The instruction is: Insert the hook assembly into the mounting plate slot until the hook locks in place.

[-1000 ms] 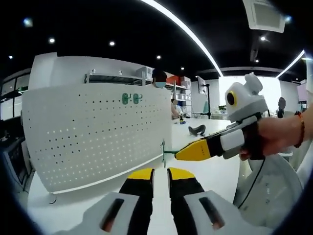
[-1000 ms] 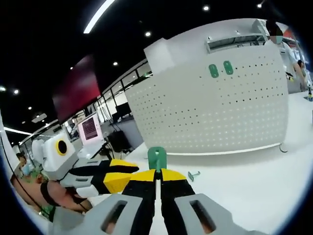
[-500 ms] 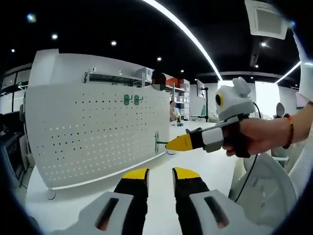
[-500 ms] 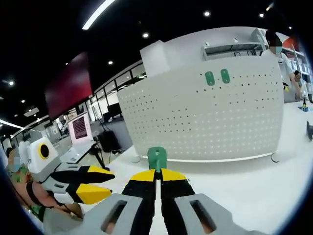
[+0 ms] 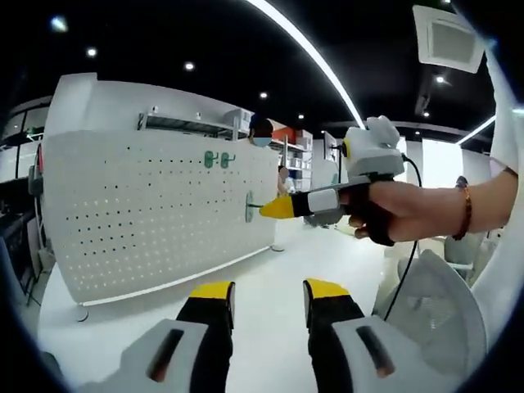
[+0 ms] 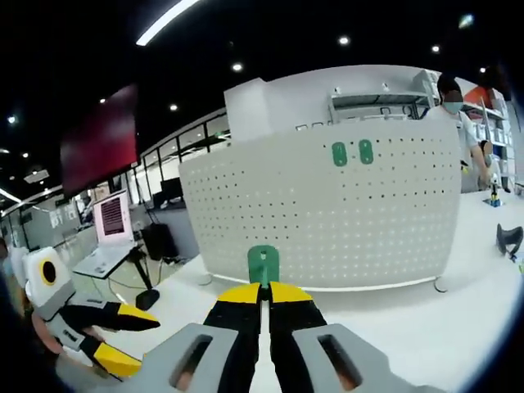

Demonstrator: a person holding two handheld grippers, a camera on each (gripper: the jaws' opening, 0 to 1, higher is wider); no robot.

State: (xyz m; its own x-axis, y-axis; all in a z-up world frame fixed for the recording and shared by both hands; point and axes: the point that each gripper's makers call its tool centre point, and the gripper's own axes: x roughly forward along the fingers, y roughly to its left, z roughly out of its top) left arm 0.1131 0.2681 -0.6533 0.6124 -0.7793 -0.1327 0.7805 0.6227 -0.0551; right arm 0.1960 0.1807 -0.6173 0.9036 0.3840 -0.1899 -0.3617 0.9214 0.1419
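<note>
The white perforated mounting plate (image 5: 155,221) stands upright on the table, with two green hooks (image 5: 214,160) fixed near its top. In the left gripper view my right gripper (image 5: 264,209) comes in from the right in a hand, shut on a green hook assembly (image 5: 250,207) close to the plate's right part. In the right gripper view the hook assembly (image 6: 263,264) sticks up from my shut right gripper (image 6: 263,291), facing the plate (image 6: 327,221) and its two hooks (image 6: 352,153). My left gripper (image 5: 268,293) is open and holds nothing; it also appears at lower left (image 6: 141,344).
A white table (image 5: 270,270) carries the plate. Behind the plate stands a person (image 6: 454,90) among shelves. A white round-backed chair (image 5: 442,319) is at the right. A laptop on a stand (image 6: 110,237) is at the left, and a black object (image 6: 508,237) lies on the table at the right.
My right gripper has carried the hook assembly up and left, closer to the plate's face. The left gripper's jaws have spread wider and it has dropped back from the right one.
</note>
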